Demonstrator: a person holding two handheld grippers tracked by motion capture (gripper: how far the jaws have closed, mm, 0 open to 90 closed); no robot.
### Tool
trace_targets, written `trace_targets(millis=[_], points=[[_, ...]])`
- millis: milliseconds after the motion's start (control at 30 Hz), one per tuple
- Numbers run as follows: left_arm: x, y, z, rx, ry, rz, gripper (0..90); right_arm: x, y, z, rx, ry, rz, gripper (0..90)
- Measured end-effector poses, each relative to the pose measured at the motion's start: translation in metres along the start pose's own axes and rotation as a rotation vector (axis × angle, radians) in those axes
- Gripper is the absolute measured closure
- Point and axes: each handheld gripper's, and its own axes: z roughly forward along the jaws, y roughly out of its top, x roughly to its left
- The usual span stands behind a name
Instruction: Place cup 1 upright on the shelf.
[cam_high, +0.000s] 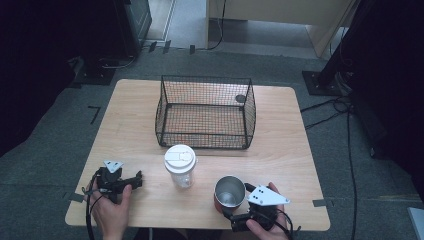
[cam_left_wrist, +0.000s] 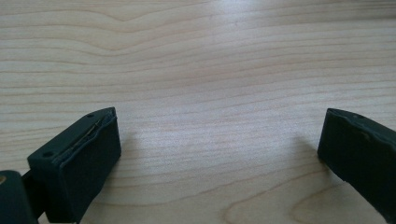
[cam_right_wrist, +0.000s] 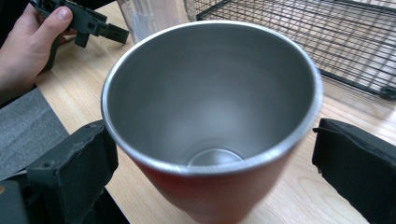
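A steel cup (cam_high: 229, 192) with a reddish outside stands upright and empty near the table's front edge. My right gripper (cam_high: 236, 201) reaches around it from the front right. In the right gripper view the cup (cam_right_wrist: 210, 116) sits between the two black jaws of that gripper (cam_right_wrist: 215, 158); they stand wide, and bare wood shows between the right pad (cam_right_wrist: 355, 172) and the cup's wall. My left gripper (cam_high: 134, 181) rests low over the table at the front left. Its jaws (cam_left_wrist: 219, 140) are open, with just wood grain between them.
A clear plastic cup with a white lid (cam_high: 180, 165) stands left of the steel cup. Behind both is an empty black wire basket (cam_high: 205, 112). The table's front edge (cam_high: 200, 227) lies close under both hands. The left hand and its gripper (cam_right_wrist: 79, 18) appear at top left in the right gripper view.
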Motion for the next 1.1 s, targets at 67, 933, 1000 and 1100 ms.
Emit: trace_targets(millis=[67,933,1000,1100], points=[[0.0,0.0,0.0,-0.001,0.0,-0.001,0.1,0.004,0.003,0.006,0.002,-0.002,-0.006,0.4],[-0.001,0.0,0.0,0.001,-0.013,0.013,0.0,0.014,0.002,0.015,-0.008,-0.096,-0.069,7.4],[-0.002,0.001,0.001,-0.001,-0.015,0.012,0.0,0.014,0.002,0.015,-0.009,-0.108,-0.062,7.5],[-0.002,0.001,0.001,0.001,-0.015,0.014,0.0,0.014,0.002,0.014,-0.012,-0.142,-0.056,7.5]])
